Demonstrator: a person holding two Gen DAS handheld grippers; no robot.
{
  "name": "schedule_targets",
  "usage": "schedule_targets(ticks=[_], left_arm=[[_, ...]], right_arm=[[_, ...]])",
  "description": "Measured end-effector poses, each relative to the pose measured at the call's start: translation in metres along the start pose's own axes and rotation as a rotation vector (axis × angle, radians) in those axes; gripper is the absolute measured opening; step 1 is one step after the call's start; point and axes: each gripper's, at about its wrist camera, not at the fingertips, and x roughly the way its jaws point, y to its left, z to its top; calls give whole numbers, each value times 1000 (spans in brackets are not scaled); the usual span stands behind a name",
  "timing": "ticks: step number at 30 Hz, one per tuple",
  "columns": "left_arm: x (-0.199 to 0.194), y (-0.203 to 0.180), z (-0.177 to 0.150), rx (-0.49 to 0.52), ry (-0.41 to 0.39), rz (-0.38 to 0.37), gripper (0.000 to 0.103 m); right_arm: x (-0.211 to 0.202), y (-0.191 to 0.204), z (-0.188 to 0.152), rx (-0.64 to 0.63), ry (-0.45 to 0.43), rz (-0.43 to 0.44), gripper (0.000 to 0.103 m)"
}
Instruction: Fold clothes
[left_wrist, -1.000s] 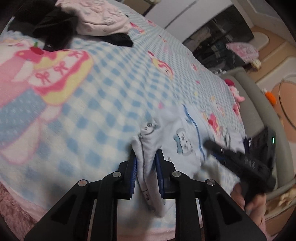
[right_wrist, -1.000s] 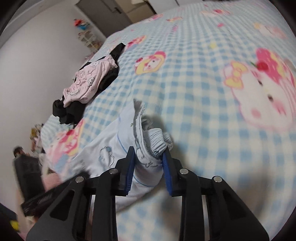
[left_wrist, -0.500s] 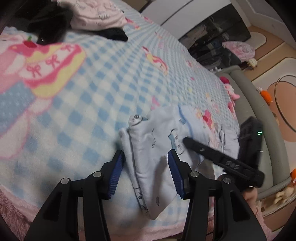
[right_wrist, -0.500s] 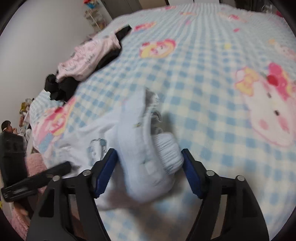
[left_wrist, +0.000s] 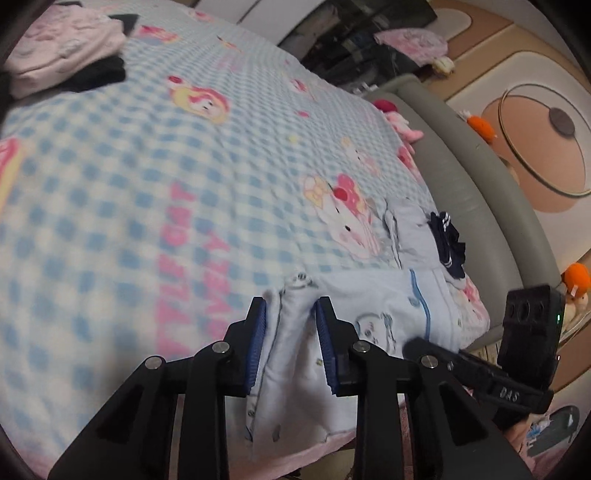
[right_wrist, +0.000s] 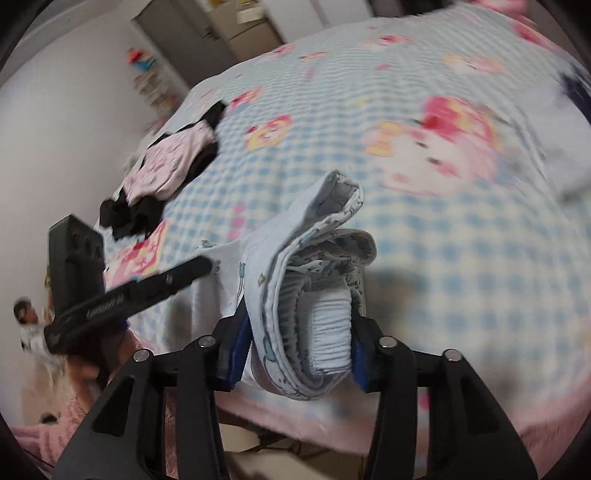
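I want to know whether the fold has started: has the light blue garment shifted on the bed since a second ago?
Yes. The light blue garment has slid along the checked blanket toward the folded pile beside the big pink cat print.

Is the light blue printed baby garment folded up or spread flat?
Folded: the light blue printed baby garment is bunched in layers between the right gripper pads.

Big pink letters are printed on the checked blanket (left_wrist: 110, 206), in the middle of the left wrist view, too blurry to read. Small pale letters on the right gripper (left_wrist: 406, 345), at lower right, cannot be made out.
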Motion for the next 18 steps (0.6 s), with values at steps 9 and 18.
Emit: schedule_targets(ticks=[9,18], left_arm=[[-2,22,-24,-61,-34,99,34],[11,10,-27,-57,17,-20,50]], right_arm=[[-23,-48,-14,37,-84,-141,56],[-18,-39,-7,1,-82,-82,54]])
